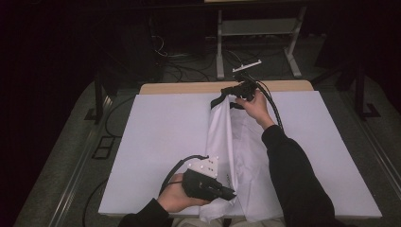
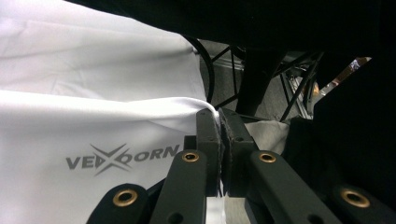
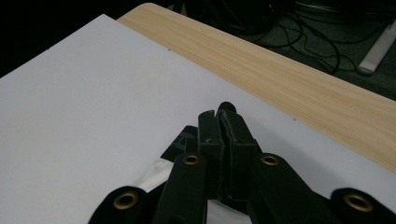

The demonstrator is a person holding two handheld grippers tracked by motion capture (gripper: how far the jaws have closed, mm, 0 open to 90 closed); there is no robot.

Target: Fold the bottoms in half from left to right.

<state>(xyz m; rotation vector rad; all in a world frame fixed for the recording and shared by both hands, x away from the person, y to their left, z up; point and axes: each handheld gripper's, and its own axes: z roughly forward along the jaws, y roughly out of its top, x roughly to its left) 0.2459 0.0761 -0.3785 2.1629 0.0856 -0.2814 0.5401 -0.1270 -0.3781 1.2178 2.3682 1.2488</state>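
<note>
A white garment (image 1: 227, 146) with a black trim lies folded in a long strip down the middle of the white table cover (image 1: 161, 137). My left gripper (image 1: 228, 193) is at the near end, shut on the garment's edge; in the left gripper view the white cloth (image 2: 93, 116), printed with a grey logo (image 2: 122, 158), runs into the closed jaws of the left gripper (image 2: 219, 119). At the far end my right gripper (image 1: 228, 92) is shut on the dark-trimmed end. The right gripper (image 3: 220, 114) shows black trim (image 3: 176, 143) and white cloth under its closed jaws.
The wooden table edge (image 1: 189, 87) shows beyond the white cover (image 3: 93, 102). Behind the table are floor cables (image 1: 189, 66) and a metal stand (image 1: 220, 42). The person's dark right sleeve (image 1: 293, 175) crosses over the garment's right side.
</note>
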